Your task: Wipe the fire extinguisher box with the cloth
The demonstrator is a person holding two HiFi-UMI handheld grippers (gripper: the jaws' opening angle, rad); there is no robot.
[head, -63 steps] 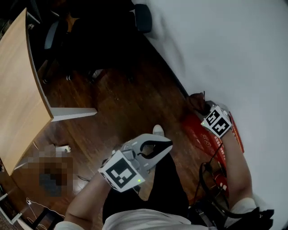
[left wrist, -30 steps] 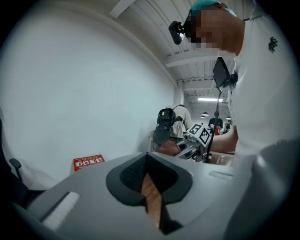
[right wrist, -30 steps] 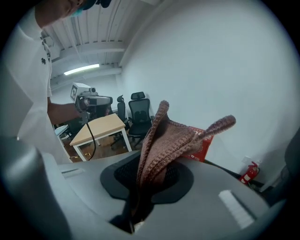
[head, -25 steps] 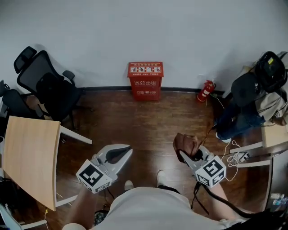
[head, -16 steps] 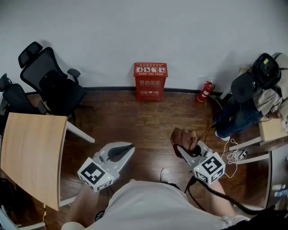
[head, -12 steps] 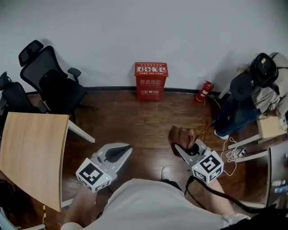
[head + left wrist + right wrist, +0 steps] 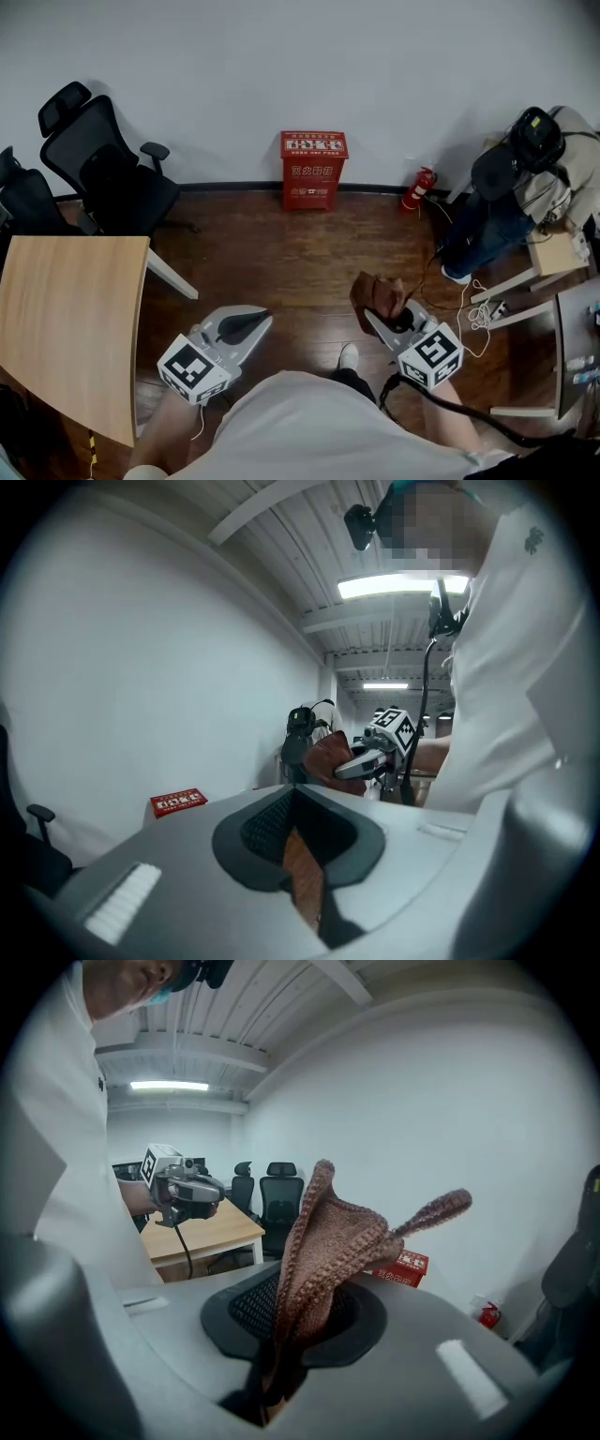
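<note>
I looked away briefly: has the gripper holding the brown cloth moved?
Yes. The right gripper, earlier against the fire extinguisher box, is now well back from it, over the floor.

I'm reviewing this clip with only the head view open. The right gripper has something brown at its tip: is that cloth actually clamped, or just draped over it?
Observer: Clamped. The right gripper view shows the right gripper shut on the cloth, whose free end stands up above the jaws.
Operator: And the other gripper, holding anything?
Observer: No. Its own view shows the left gripper shut and empty; only floor shows through the hollow.
Operator: Does the cloth block the right camera's forward sight?
Observer: Partly; the fire extinguisher box peeks out just right of it.
</note>
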